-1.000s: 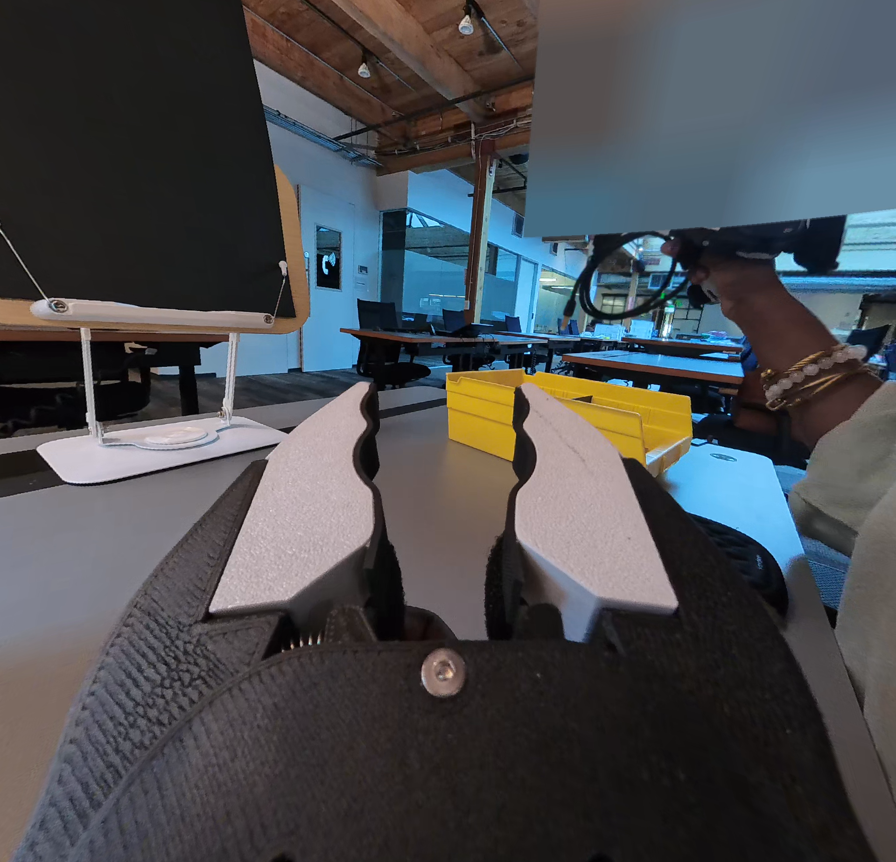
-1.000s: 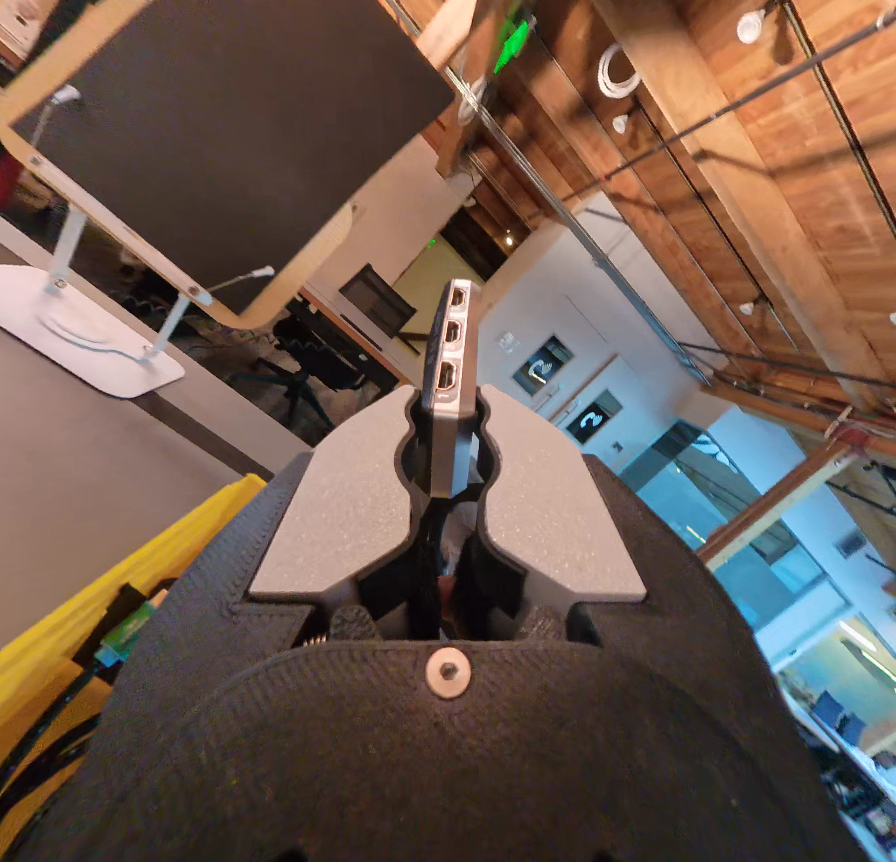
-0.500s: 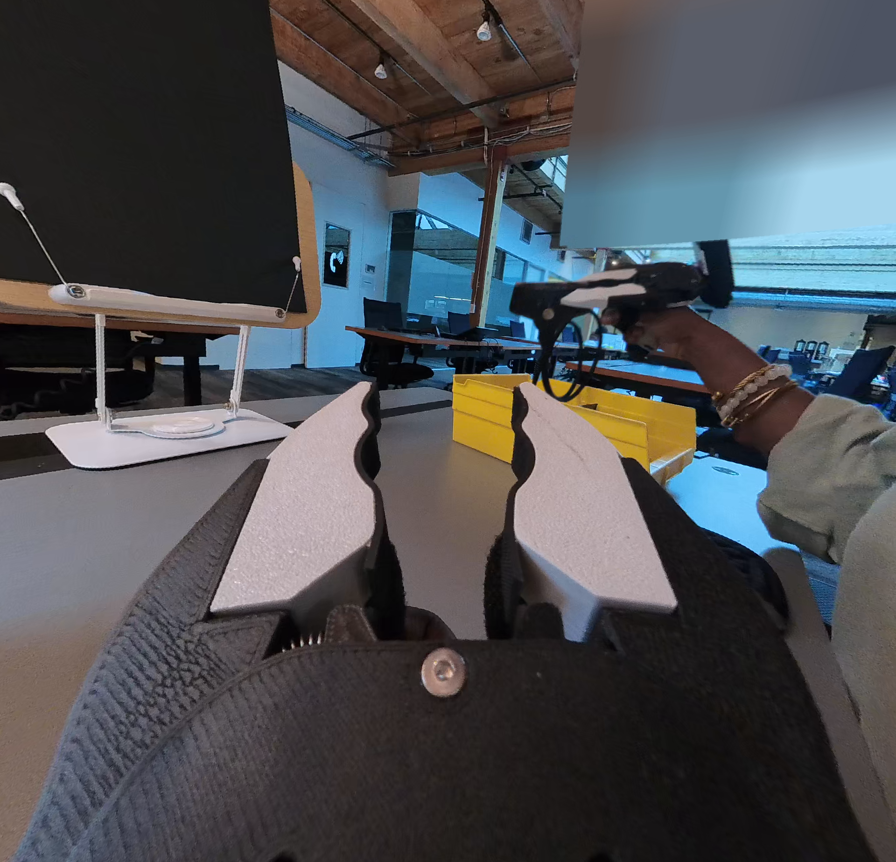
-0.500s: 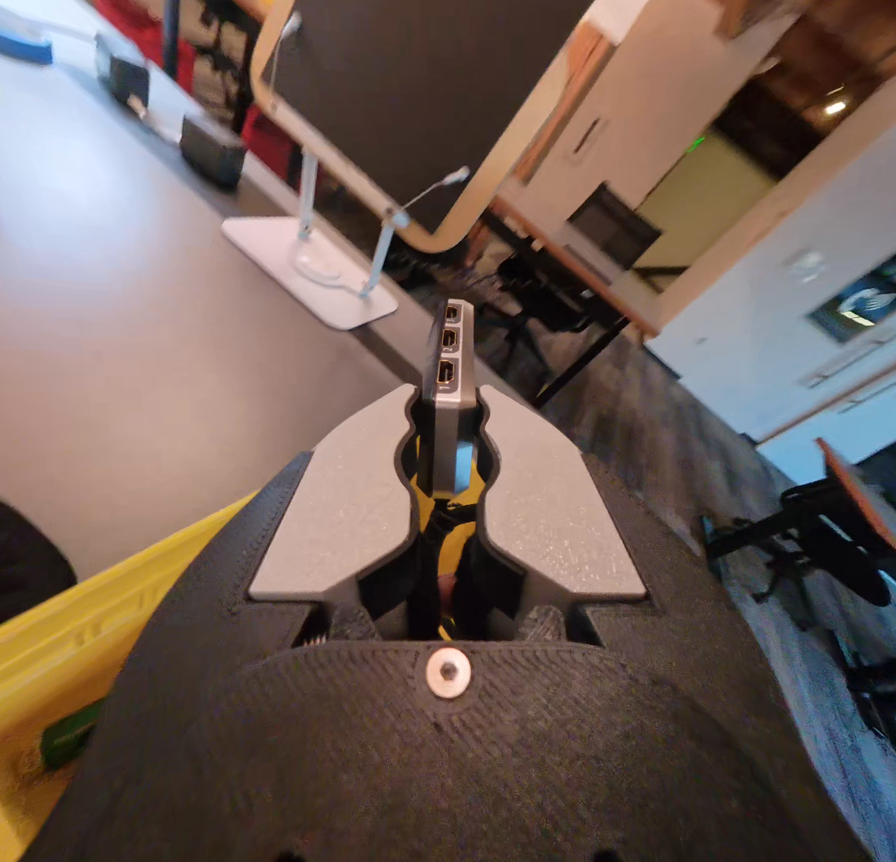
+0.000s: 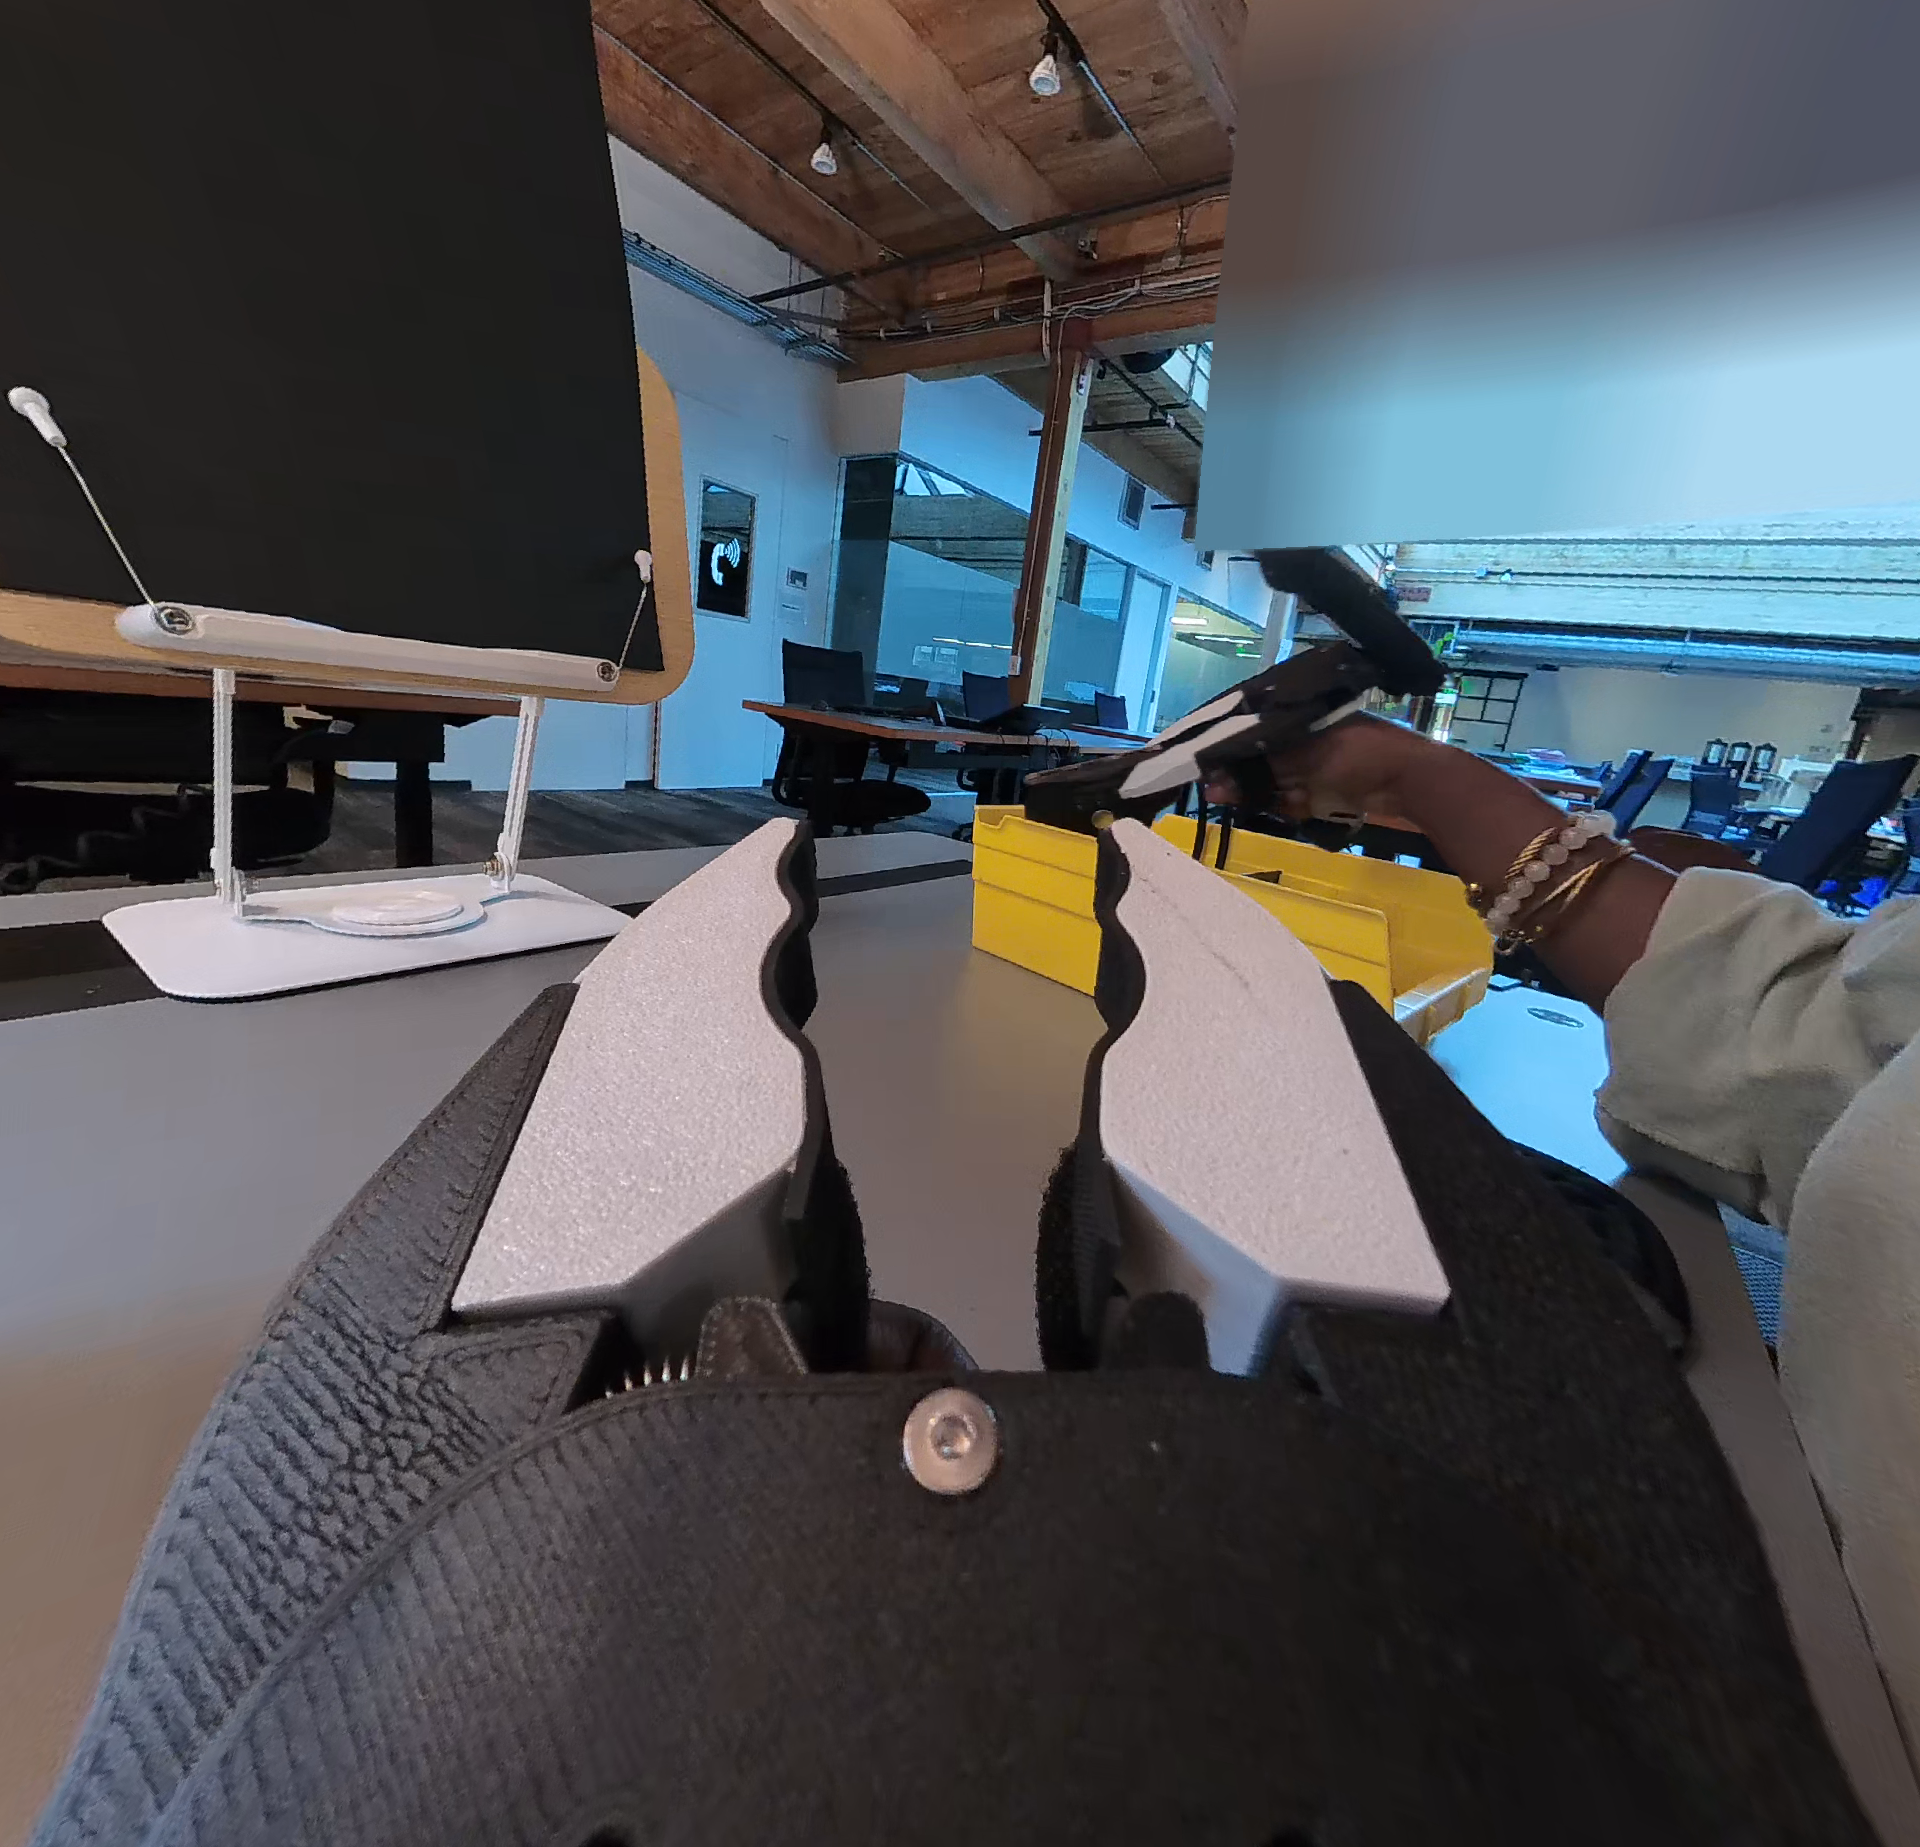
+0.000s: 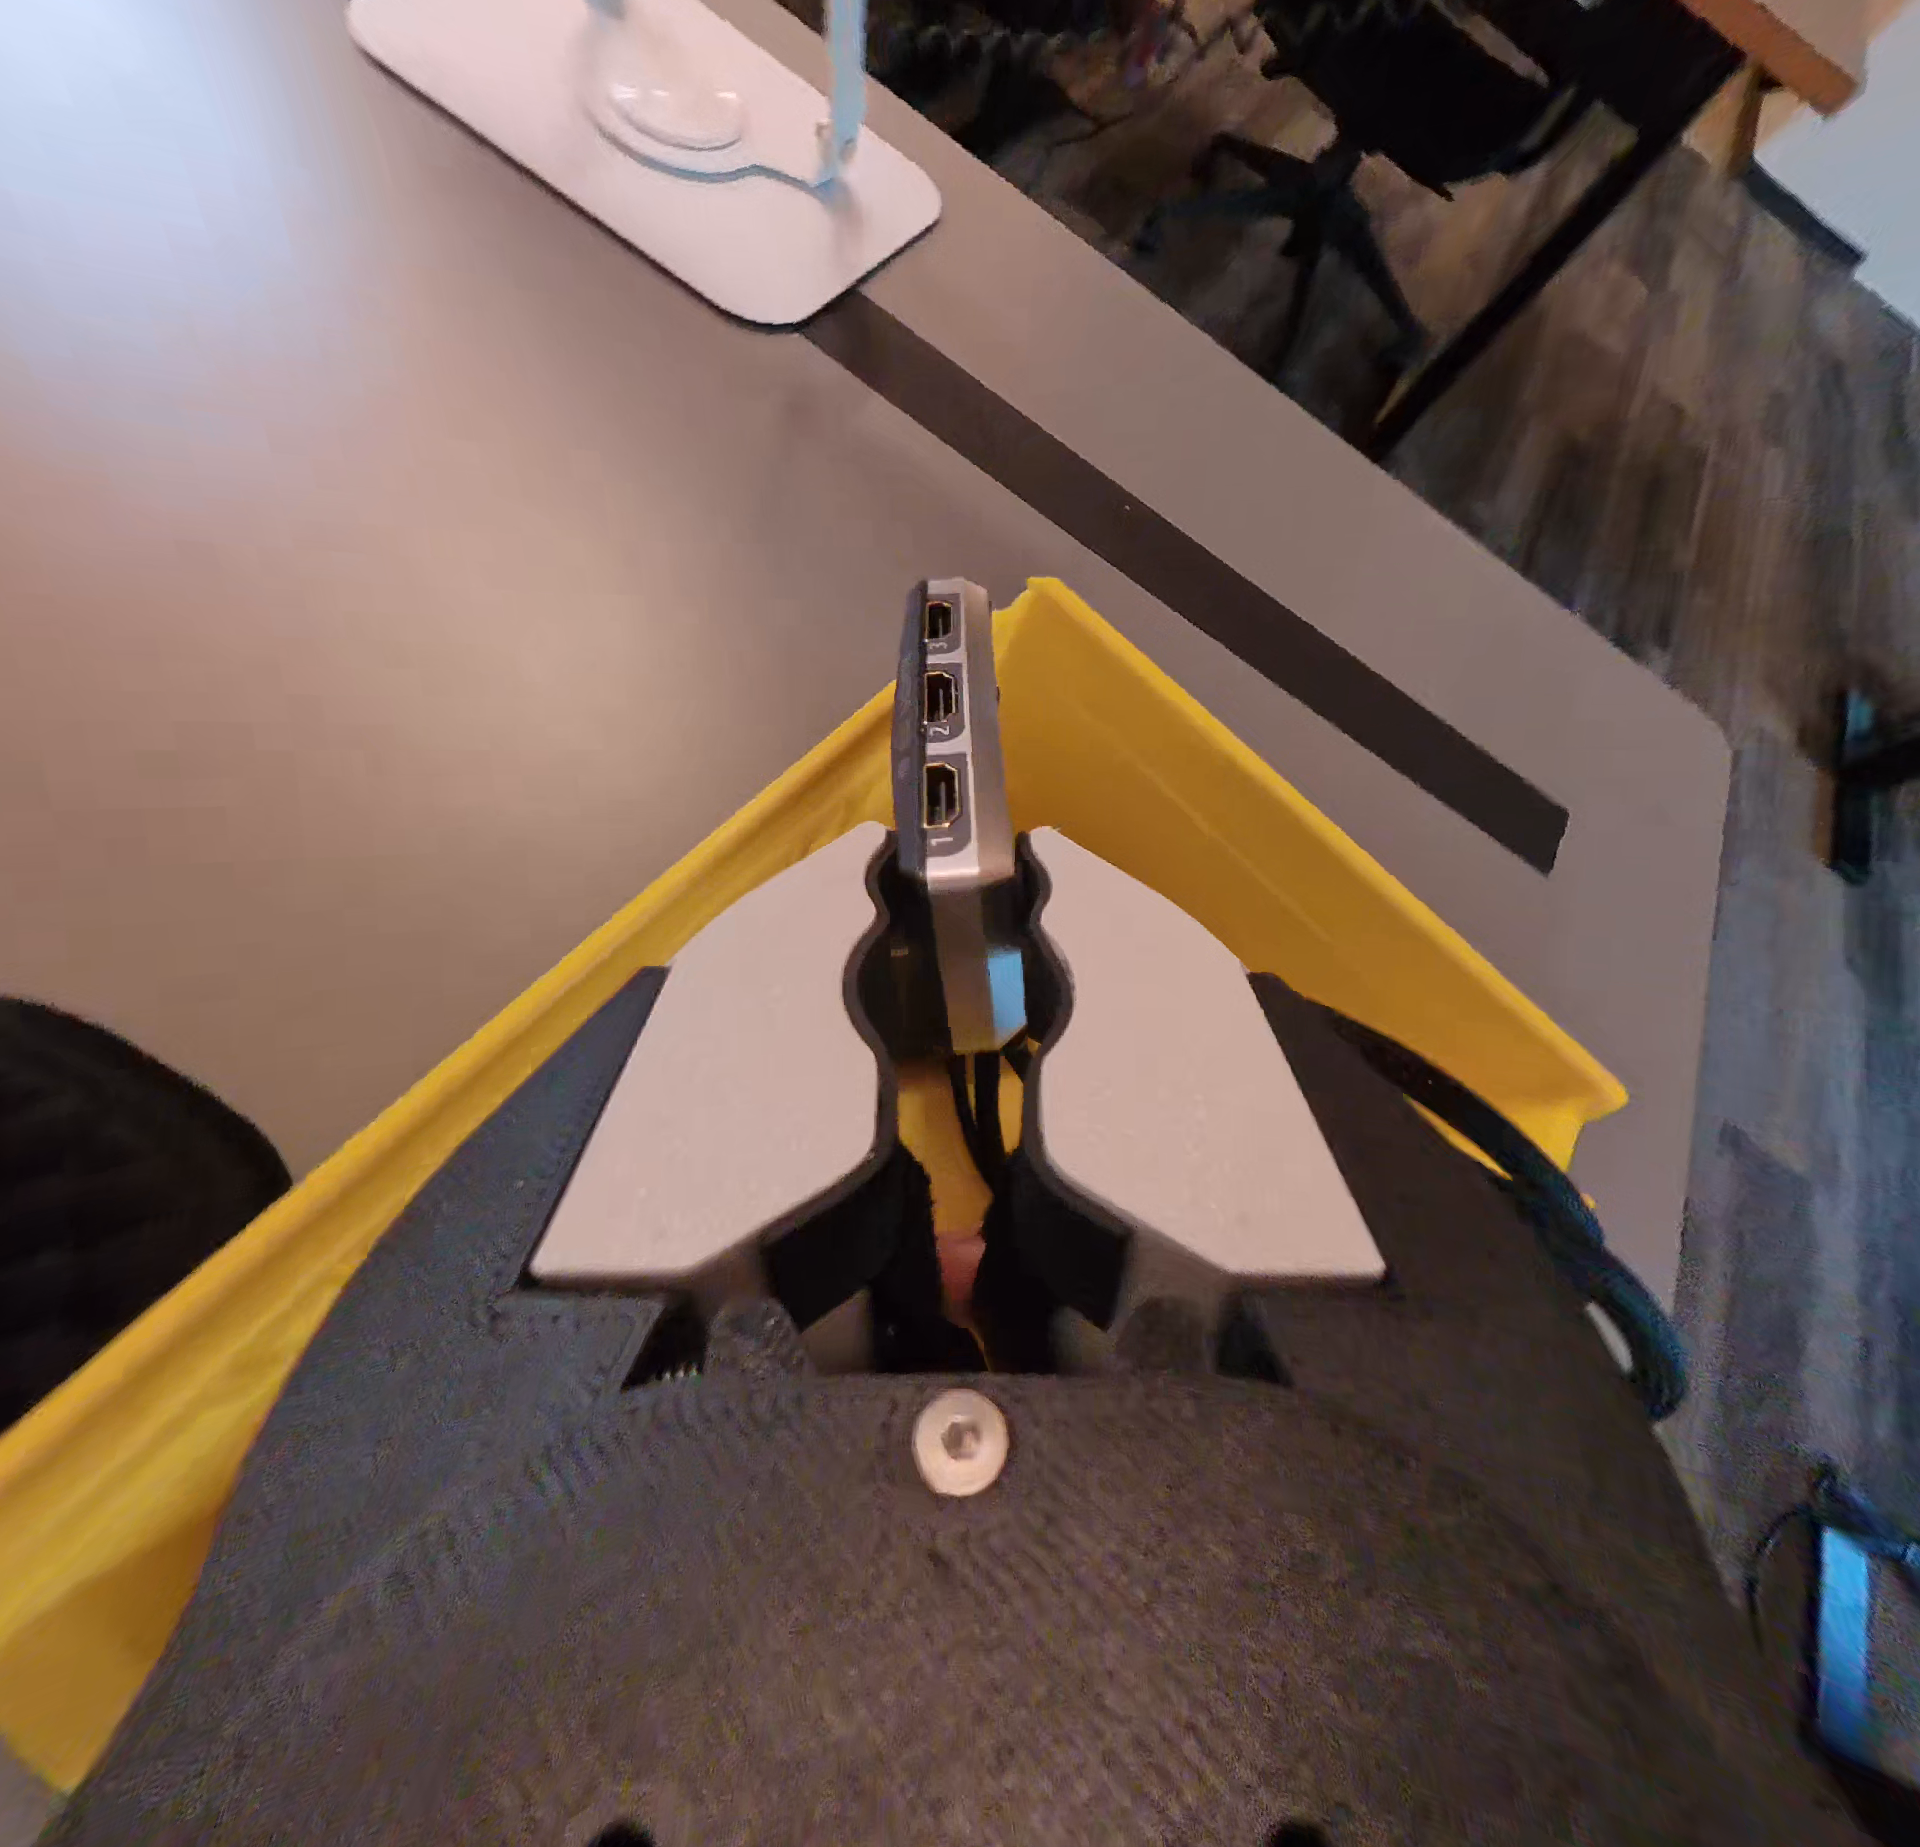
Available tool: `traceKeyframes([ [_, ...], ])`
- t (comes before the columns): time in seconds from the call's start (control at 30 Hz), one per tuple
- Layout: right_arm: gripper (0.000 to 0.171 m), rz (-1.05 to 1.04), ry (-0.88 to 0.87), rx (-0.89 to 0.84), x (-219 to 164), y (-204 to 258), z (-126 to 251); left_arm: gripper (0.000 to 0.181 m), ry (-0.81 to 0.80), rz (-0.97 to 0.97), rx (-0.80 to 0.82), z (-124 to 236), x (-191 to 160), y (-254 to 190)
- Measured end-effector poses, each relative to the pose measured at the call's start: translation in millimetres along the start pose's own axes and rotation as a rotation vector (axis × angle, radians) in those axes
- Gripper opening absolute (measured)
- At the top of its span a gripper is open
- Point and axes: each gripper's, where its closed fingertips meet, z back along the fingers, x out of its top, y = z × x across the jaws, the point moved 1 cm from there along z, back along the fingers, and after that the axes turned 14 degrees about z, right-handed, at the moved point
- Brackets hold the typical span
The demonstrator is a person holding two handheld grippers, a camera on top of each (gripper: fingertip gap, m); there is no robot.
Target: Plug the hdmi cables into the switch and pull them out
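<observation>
Progress: we hold the switch [image 6: 951,758] edge-up over the yellow bin [image 6: 1195,810]; its three ports show empty, so no plugging is done yet.
Right hand-held gripper [image 6: 954,924]: clamped on the switch.
Left hand-held gripper [image 5: 951,898]: fingers apart, empty.
Cables: a dark cable [image 6: 1538,1226] lies in the bin.
Surface: grey worktop [image 5: 260,1122], white stand [image 5: 343,930].
Room: open office, timber ceiling.
</observation>
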Motion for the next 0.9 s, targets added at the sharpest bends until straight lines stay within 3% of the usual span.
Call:
traceKeyframes([
  [0.13, 0.028, -0.005, 0.151, -0.058, -12, -4, -19, 0.051, -0.002, -0.002, 0.001, 1, 1, 0],
  [0.23, 0.048, 0.038, 0.266, -0.056, -22, 0, -29, 0.051, -0.003, -0.001, 0.002, 1, 1, 0],
  [0.33, 0.056, -0.016, 0.155, -0.087, -6, 0, -20, 0.051, -0.003, 0.000, 0.003, 1, 1, 0],
  [0.47, 0.073, -0.122, 0.009, -0.132, 13, 5, 22, 0.051, 0.001, 0.003, 0.002, 1, 0, 0],
  [0.57, 0.078, -0.136, -0.091, -0.038, 22, 40, 59, 0.051, 0.005, 0.002, 0.001, 0, -1, 0],
  [0.63, 0.079, -0.109, -0.110, 0.121, 16, 82, 81, 0.051, 0.007, 0.005, 0.000, 0, -1, 0],
  [0.73, 0.084, -0.087, -0.001, 0.289, -17, 136, 102, 0.050, 0.012, 0.007, -0.004, 0, -2, -1],
  [0.9, 0.077, 0.023, 0.166, 0.278, -54, 176, 97, 0.050, 0.024, 0.009, -0.005, -2, -4, 0],
])
